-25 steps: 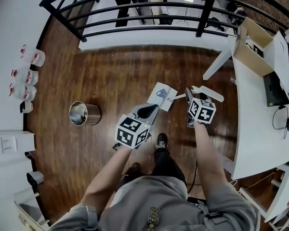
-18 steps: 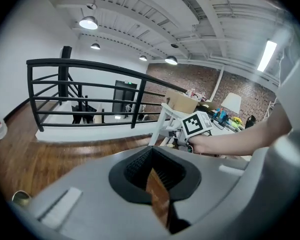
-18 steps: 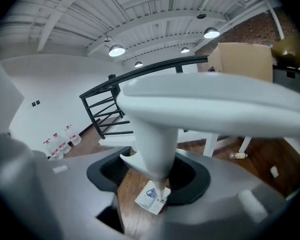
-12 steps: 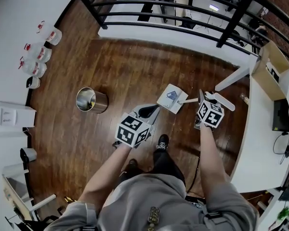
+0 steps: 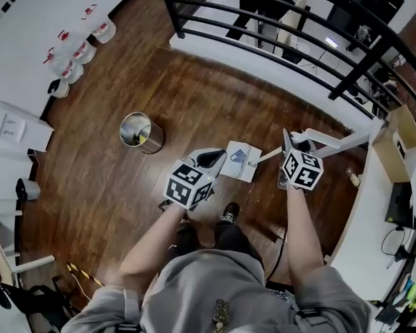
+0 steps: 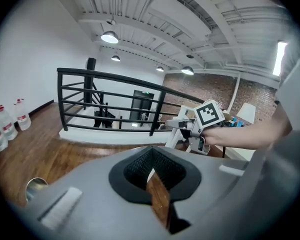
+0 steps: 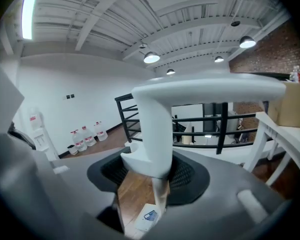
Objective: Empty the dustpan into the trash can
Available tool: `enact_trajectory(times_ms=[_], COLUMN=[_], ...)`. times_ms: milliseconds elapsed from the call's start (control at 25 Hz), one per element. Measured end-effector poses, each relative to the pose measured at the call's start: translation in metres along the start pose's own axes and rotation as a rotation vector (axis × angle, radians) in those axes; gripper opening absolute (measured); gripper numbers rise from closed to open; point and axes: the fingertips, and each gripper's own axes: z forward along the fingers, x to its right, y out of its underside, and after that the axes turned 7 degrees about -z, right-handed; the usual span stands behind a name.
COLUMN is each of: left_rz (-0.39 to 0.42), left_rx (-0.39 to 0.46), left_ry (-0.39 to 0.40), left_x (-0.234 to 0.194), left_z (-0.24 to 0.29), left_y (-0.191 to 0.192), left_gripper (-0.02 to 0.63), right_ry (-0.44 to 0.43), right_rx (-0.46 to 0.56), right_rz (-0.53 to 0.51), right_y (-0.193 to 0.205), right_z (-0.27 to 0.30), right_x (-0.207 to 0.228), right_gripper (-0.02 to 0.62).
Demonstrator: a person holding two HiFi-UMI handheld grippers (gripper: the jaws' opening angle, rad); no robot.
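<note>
My right gripper (image 5: 290,143) is shut on the white handle (image 5: 320,140) of the dustpan, whose flat white pan (image 5: 240,161) hangs tilted above the wood floor. In the right gripper view the handle (image 7: 155,129) fills the space between the jaws, with the pan (image 7: 147,218) below it. My left gripper (image 5: 211,159) is just left of the pan, its jaws together with nothing in them (image 6: 155,184). The round metal trash can (image 5: 140,132) stands upright on the floor further left, apart from both grippers; it also shows at the lower left of the left gripper view (image 6: 34,186).
A black railing (image 5: 263,30) runs across the far side. Several water bottles (image 5: 75,50) stand along the left wall. A white table (image 5: 357,141) and a cardboard box (image 5: 401,141) are at the right. My shoes (image 5: 227,214) are just below the grippers.
The right gripper's jaws have come together on the handle, and the dustpan has risen. Both grippers have swung round, so the trash can now lies closer to them in the head view.
</note>
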Motion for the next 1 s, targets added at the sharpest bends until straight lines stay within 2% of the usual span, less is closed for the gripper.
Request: enact_trajectory(times_ms=[440, 680, 1000], left_rz=[-0.074, -0.099, -0.093], left_rx=[0.168, 0.21, 0.272], left_ry=[-0.156, -0.198, -0.235], left_x=[-0.112, -0.179, -0.247], left_z=[-0.156, -0.24, -0.318], left_y=[0.001, 0.011, 0.003], left_gripper=[0.005, 0.005, 0.005], right_ry=[-0.253, -0.31, -0.361], right_rx=[0.12, 0.196, 0.289], right_rz=[-0.114, -0.143, -0.176], right_y=[-0.102, -0.16, -0.233], right_z=[0.01, 0.008, 0.021], right_x=[-0.222, -0.334, -0.449], right_gripper=[0.206, 0.205, 0.206])
